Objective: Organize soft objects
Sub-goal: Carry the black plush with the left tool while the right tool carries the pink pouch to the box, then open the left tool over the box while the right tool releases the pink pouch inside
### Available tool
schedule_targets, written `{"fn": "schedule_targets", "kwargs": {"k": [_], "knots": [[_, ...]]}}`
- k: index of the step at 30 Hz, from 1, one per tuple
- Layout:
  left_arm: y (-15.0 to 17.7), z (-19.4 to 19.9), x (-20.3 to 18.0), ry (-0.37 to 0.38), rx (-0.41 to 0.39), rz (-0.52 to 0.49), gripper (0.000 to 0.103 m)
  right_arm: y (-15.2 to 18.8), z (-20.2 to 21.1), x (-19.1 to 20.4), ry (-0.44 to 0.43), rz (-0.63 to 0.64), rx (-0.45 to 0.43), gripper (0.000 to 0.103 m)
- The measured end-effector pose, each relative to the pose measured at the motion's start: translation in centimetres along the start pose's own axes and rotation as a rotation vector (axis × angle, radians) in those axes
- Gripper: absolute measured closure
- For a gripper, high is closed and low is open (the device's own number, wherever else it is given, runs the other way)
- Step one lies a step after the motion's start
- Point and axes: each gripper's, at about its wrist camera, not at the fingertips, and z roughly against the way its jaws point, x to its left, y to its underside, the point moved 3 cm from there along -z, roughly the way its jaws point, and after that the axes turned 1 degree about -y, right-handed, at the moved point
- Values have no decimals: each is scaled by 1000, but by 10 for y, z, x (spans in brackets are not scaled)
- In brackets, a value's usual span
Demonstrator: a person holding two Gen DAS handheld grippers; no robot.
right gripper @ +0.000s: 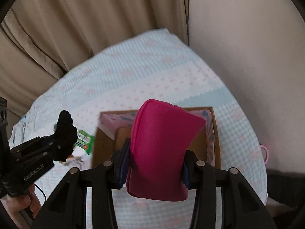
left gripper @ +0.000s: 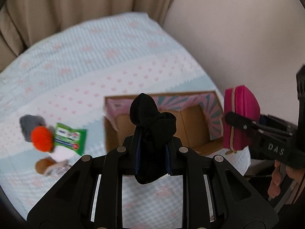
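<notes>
- The left gripper (left gripper: 153,152) is clamped on a black sock bundle (left gripper: 152,122), a soft rolled lump that sticks up past the fingertips toward 12 o'clock, with a tail hanging below the pads.
- The right gripper (right gripper: 156,169) is clamped on a magenta zip pouch (right gripper: 162,147), taken across its lower body; the pouch stands nearly upright and bulges above the jaws.
- Ahead of both grippers, an open cardboard box (left gripper: 192,129) with pink and teal printed flaps sits on the pale blue, pink-dotted bedspread (left gripper: 95,66). In the left wrist view the sock is held over the box's near left part; in the right wrist view the pouch hangs over the box (right gripper: 217,133) opening.
- At 9 o'clock from the box lie a green wipes packet (left gripper: 69,138), an orange pompom (left gripper: 42,139) and a grey soft item (left gripper: 28,124), bunched together and partly touching; other pieces under them are too blurred to name.
- Handling, as I judge it: the sock is light, limp and compressible, so a grip through the thickest fold suits it. The pouch looks padded, holds its shape and is light; a hold across the broad faces, clear of the zip, should stop it pivoting.
- Both look ready to release into the box.
</notes>
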Motion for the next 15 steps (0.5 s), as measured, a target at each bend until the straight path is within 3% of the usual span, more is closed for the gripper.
{"fn": "schedule_targets", "kwargs": {"k": [9, 15], "knots": [[-5, -100, -2, -39, 191, -4, 85, -7, -101, -37, -27, 0, 205, 62], [11, -148, -1, -85, 312, -28, 85, -7, -144, -53, -42, -21, 284, 62]]}}
